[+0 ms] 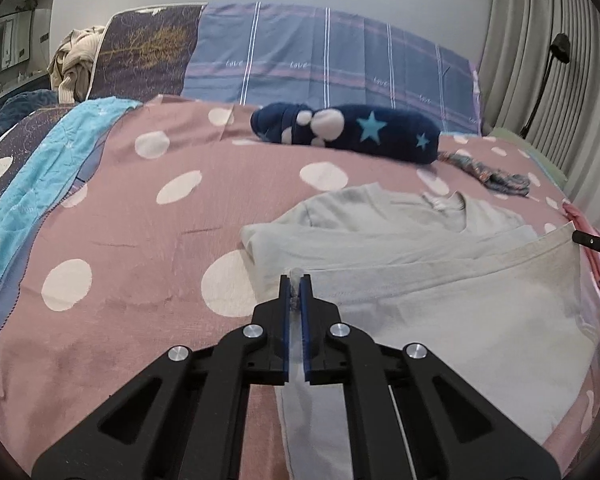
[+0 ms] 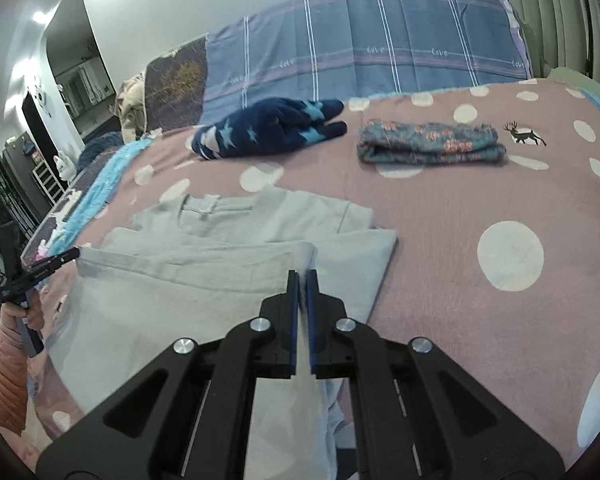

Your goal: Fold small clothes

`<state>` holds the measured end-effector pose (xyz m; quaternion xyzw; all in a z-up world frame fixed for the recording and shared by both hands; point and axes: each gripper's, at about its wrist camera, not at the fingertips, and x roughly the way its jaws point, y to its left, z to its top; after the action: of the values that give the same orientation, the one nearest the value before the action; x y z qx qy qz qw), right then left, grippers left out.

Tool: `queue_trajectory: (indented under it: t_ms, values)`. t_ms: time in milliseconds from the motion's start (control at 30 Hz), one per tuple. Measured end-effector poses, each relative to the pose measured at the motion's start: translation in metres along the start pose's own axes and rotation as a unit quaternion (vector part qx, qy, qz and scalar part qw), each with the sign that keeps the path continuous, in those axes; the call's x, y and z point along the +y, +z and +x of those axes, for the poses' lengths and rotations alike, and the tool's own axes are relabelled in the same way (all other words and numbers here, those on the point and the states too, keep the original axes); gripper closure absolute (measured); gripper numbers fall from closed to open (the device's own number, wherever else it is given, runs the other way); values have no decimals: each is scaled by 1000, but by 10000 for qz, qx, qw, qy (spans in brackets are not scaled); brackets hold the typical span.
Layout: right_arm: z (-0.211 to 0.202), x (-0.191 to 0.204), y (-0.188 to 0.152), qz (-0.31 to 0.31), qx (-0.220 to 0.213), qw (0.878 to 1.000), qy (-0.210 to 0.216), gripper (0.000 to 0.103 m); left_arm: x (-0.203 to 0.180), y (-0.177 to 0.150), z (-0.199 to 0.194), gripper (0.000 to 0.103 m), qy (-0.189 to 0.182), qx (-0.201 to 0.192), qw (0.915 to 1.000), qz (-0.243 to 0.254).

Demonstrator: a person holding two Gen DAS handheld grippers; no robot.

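A pale grey small shirt (image 1: 440, 280) lies on the pink dotted bedspread (image 1: 140, 220), collar toward the pillows, sleeves folded in. My left gripper (image 1: 296, 284) is shut on the shirt's bottom hem at its left corner and holds it lifted over the body. My right gripper (image 2: 303, 280) is shut on the hem's right corner of the same shirt (image 2: 204, 264). The hem edge stretches between them. The left gripper also shows at the left edge of the right wrist view (image 2: 74, 254).
A folded navy star-patterned garment (image 1: 348, 132) and a folded blue floral garment (image 2: 430, 144) lie further up the bed (image 2: 500, 208). Plaid pillows (image 1: 320, 60) stand at the head. A turquoise blanket (image 1: 40, 172) lies left. Pink cloth (image 1: 592, 260) lies at the right edge.
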<state>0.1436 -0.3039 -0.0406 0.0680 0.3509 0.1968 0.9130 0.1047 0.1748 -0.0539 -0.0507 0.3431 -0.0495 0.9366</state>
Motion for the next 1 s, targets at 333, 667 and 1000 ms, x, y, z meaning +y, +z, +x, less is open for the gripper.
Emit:
queue_trajectory:
  t_ms: [333, 667, 1000]
  values:
    - [-36, 7, 38, 66, -741, 9972, -60, 99, -16, 68, -28, 100, 189, -741, 9970, 149]
    - [54, -41, 91, 565, -212, 9974, -392, 99, -26, 120, 81, 99, 781, -138, 9952, 580]
    - [113, -78, 46, 972, 577, 9920, -554, 83, 1, 73, 132, 94, 1104, 760, 9892, 598]
